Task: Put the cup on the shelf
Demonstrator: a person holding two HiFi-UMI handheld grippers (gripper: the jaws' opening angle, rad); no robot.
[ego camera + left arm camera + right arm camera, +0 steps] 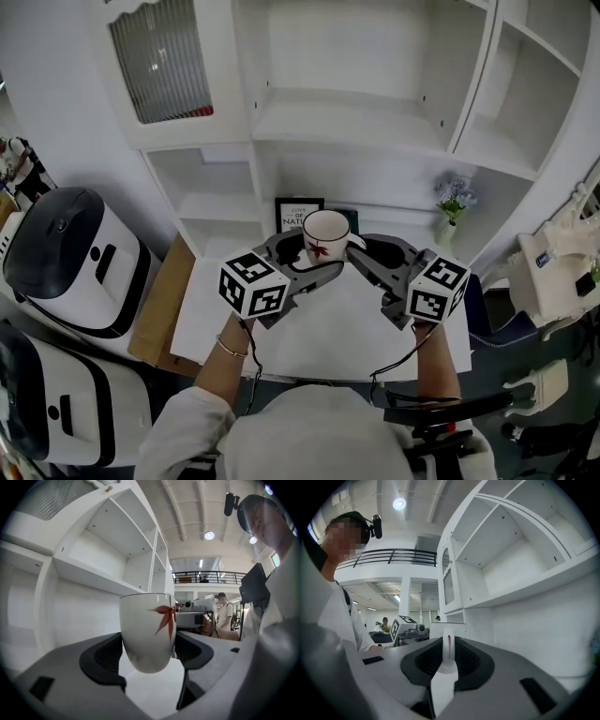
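Edges: The white shelf unit [347, 122] stands straight ahead of me. Upright dividers split it into open bays, and a door with ribbed glass [159, 61] closes the upper left bay.
Open room: The wide middle bay above the cup is bare, as are the bays at upper right. The low bay behind the cup holds a framed picture [298, 210]. A small vase of pale flowers [455, 202] stands to the right of that picture.
Surface: A white table [319, 347] lies below my grippers and runs up to the shelf unit. A brown board [159, 305] lies along its left side. Two white machines with black panels [75, 258] stand further left.
Room: The gripper views show a high hall with ceiling lights, a railed balcony and people far off.
Cup: The white cup [325, 234], marked with a red leaf, is upright in the air over the far part of the table. It hangs in front of the low bay, between my two grippers.
Left claw: The left gripper [147, 654] is closed on the cup's body, with a dark pad at each side. The cup's bottom hangs clear of the table.
Right claw: The right gripper [447, 660] is narrow and pinches the cup's handle [448, 648], which shows edge-on between the pads.
Hands: Both forearms reach forward out of white sleeves. The grippers point about level and angle inward, so their jaws meet at the cup. The marker cubes face up toward my head camera. A bracelet [230, 349] circles the left wrist.
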